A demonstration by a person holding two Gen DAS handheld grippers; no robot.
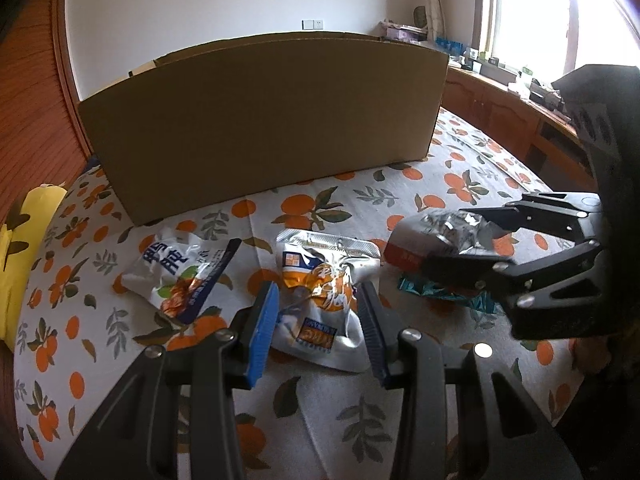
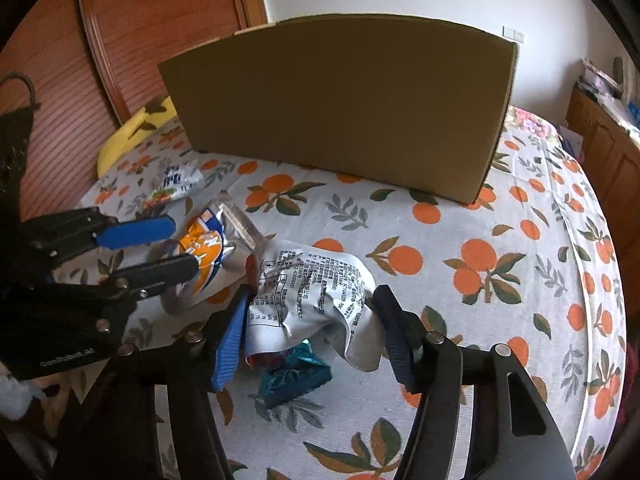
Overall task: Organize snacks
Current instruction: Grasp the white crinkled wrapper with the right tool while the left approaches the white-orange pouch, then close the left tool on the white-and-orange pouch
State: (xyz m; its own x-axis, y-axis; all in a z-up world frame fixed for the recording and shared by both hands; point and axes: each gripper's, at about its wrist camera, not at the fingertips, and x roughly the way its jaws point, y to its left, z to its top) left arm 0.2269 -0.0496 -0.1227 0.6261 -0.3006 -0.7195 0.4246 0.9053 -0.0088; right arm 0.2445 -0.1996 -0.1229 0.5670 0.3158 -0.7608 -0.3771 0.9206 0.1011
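A big cardboard box (image 1: 264, 120) stands at the back of the table, also in the right wrist view (image 2: 344, 108). My left gripper (image 1: 318, 300) is open around an orange-and-silver snack pouch (image 1: 320, 280) lying flat; the pouch shows in the right wrist view (image 2: 212, 252). My right gripper (image 2: 308, 312) has its jaws on both sides of a silver pouch with a red edge (image 2: 312, 292), held slightly above the cloth; it also shows in the left wrist view (image 1: 444, 236). A white-and-blue pouch (image 1: 180, 272) lies left. A teal packet (image 2: 292, 376) lies under the silver pouch.
The table wears a cloth with orange fruit print (image 2: 480, 264). A yellow cushion (image 1: 24, 240) lies at the left edge. A wooden cabinet (image 1: 504, 120) with clutter stands under the window on the right. A wooden door (image 2: 132, 32) is behind the table.
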